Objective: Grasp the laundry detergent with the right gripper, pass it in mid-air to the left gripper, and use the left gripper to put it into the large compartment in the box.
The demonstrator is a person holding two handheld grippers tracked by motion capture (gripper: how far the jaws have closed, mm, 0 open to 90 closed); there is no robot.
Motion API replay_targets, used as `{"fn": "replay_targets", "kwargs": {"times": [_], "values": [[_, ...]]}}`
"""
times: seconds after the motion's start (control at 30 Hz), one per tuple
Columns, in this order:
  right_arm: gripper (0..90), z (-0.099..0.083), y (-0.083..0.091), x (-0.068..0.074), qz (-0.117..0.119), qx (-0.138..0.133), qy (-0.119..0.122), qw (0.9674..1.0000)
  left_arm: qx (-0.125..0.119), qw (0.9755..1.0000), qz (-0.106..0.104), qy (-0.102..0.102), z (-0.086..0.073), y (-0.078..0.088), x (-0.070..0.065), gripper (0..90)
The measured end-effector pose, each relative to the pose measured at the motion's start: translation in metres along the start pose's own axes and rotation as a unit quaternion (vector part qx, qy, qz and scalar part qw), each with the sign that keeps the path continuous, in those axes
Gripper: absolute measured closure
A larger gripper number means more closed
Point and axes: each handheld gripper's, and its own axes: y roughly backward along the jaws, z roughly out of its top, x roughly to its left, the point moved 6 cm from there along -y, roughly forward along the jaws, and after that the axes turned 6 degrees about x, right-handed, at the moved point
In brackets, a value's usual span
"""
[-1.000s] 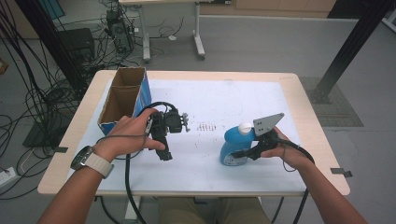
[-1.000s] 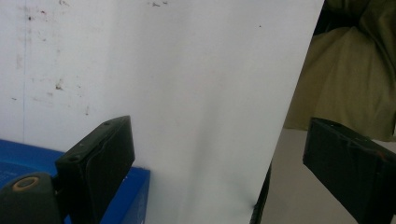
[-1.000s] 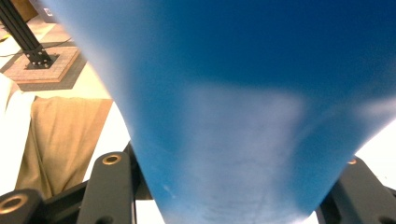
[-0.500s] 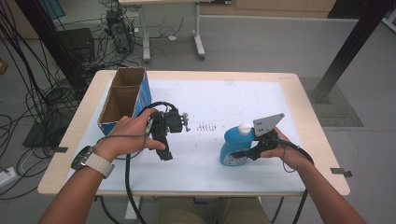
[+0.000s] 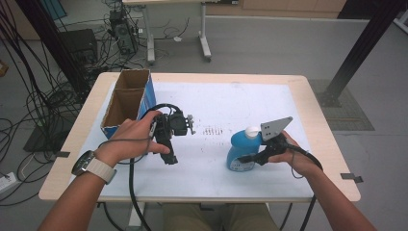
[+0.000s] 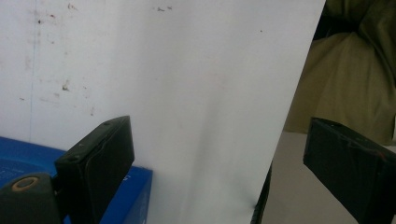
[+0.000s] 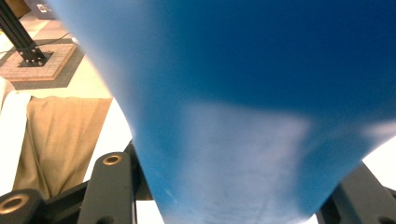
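Observation:
A blue bottle (image 5: 238, 147) with a white cap (image 5: 251, 131) stands on the white table top (image 5: 226, 103), right of centre. My right gripper (image 5: 246, 159) is shut on the bottle's lower body from the right; the blue bottle (image 7: 243, 107) rises close between the right gripper (image 7: 233, 205) jaws. My left gripper (image 5: 169, 153) is held in a hand left of centre, a little above the table and apart from the bottle. The left gripper (image 6: 219, 140) stands open, with bare white table between its jaws.
A cardboard box (image 5: 126, 98) with blue sides and an open top stands at the table's back left; a blue box corner (image 6: 137, 186) lies beside my left jaw. The person's trousers (image 6: 355, 79) lie past the table's front edge. Cables trail from both grippers.

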Motion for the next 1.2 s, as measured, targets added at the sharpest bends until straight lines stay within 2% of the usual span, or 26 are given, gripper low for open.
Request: {"fn": "replay_targets", "kwargs": {"times": [0.27, 0.4, 0.9, 1.2], "values": [[43.9, 0.017, 0.005, 0.007, 0.003, -0.004, 0.006, 1.0, -0.007, 0.9999, 0.008, 0.003, 0.007, 0.013, 0.001, 8.5], [43.9, 0.025, 0.006, 0.011, 0.01, -0.002, 0.006, 0.9999, -0.003, 0.9999, 0.01, -0.004, 0.011, 0.021, 0.002, 8.2], [43.8, 0.043, 0.009, 0.014, 0.006, 0.015, 0.004, 0.9999, 0.003, 0.9991, 0.032, -0.026, 0.028, 0.048, 0.005, 7.8], [43.8, 0.052, 0.009, 0.013, 0.003, 0.023, 0.001, 0.9997, 0.007, 0.9985, 0.033, -0.043, 0.04, 0.06, 0.007, 7.5]]}}
